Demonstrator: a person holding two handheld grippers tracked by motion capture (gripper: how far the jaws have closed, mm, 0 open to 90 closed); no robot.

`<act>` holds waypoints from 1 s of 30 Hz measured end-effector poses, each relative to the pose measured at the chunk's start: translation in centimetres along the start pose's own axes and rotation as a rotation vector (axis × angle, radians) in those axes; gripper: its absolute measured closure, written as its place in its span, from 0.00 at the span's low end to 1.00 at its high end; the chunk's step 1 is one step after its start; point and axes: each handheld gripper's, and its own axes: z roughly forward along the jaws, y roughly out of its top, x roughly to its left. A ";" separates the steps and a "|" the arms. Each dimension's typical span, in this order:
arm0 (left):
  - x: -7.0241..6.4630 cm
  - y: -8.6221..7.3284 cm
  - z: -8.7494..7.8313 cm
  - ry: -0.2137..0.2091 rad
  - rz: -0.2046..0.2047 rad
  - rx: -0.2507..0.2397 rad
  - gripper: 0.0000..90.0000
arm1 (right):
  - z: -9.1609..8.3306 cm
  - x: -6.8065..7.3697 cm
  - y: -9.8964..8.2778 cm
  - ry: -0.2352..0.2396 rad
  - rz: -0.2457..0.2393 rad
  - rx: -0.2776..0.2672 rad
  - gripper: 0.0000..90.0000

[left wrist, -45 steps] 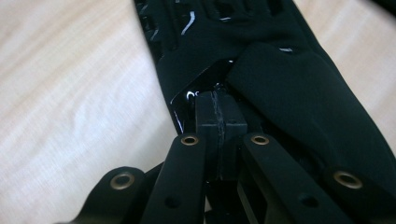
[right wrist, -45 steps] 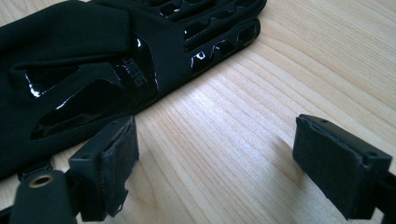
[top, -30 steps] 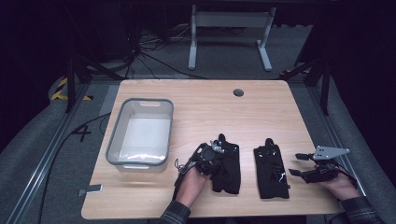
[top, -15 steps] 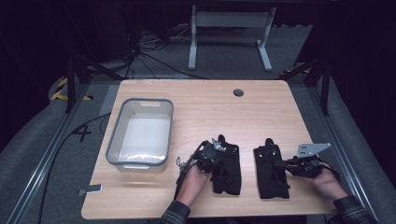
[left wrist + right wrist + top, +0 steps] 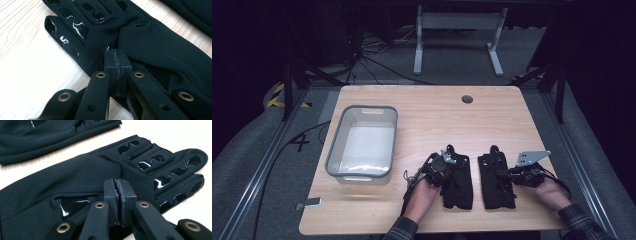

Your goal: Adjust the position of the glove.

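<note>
Both claws are pinched on fabric: left claw on the left black grip-print glove, right claw on its twin (cuffs toward the person), translucent grey-rimmed bin left of both

The high view looks forward and down from above the person's side of the table, far enough off to take in the whole top, the floor around it and a tub at the left. The left gripper view rides low on the left gripper, facing along its jaws, very close to the left glove and the wood beside it. The right gripper view sits likewise on the right gripper, close over the right glove. Both gripper views share the gloves with the high view, and each catches an edge of the other glove.
</note>
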 end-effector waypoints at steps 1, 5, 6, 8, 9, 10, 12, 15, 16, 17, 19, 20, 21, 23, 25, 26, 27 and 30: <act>0.0 0.1 0.0 0.001 0.001 0.001 0.99 | 0.2 0.0 0.3 -0.003 -0.014 0.005 0.96; -0.4 0.3 0.3 0.024 0.002 -0.013 0.99 | 0.6 0.0 0.6 0.002 -0.018 0.006 0.96; -0.5 0.3 0.4 0.028 0.000 -0.013 0.99 | 0.6 -0.1 0.7 0.004 -0.016 0.005 0.96; -0.5 0.4 0.5 0.027 0.001 -0.019 0.99 | 0.7 -0.1 0.7 0.007 -0.014 0.004 0.96; -0.6 0.4 0.6 0.027 -0.002 -0.023 0.99 | 0.8 -0.1 0.8 0.009 -0.013 0.003 0.96; -0.6 0.5 0.6 0.029 -0.002 -0.026 0.99 | 0.8 -0.1 0.8 0.010 -0.015 0.003 0.96; -0.8 0.5 0.7 0.029 -0.003 -0.027 0.99 | 0.9 0.0 1.0 0.008 -0.020 0.004 0.97; -0.7 0.4 0.5 0.022 -0.006 -0.037 0.96 | 1.0 0.1 1.1 0.003 -0.034 0.009 0.96; -0.7 0.4 0.4 0.015 -0.014 -0.045 0.92 | 0.9 0.1 1.1 0.002 -0.037 0.009 0.96; -0.7 0.3 0.2 0.012 -0.008 -0.048 0.88 | 0.8 0.2 1.1 -0.005 -0.039 0.006 0.96; -0.7 0.3 -0.1 0.014 -0.011 -0.055 0.83 | 0.6 0.2 1.1 -0.005 -0.038 0.006 0.96; -0.6 0.1 -0.7 0.013 -0.018 -0.069 0.80 | 0.2 0.1 0.9 -0.004 -0.033 -0.005 0.97; -0.6 0.1 -0.7 0.013 -0.018 -0.069 0.77 | 0.2 0.1 0.9 -0.004 -0.033 -0.005 0.97; -0.3 -0.4 -1.4 0.024 -0.035 -0.074 0.71 | -0.2 0.1 0.6 -0.005 -0.025 -0.010 0.97; 0.2 -0.9 -1.7 0.013 -0.069 -0.084 0.65 | -0.6 0.1 0.3 -0.008 -0.022 -0.008 0.98; 0.4 -1.0 -1.7 0.004 -0.084 -0.085 0.62 | -0.8 0.1 0.2 -0.007 -0.017 -0.012 0.98; 0.4 -1.0 -1.7 0.004 -0.084 -0.085 0.60 | -1.0 0.2 0.0 -0.010 -0.017 -0.014 0.99; 0.6 -1.1 -1.3 -0.040 -0.127 -0.090 0.56 | -1.2 0.2 -0.3 -0.007 -0.012 -0.013 0.99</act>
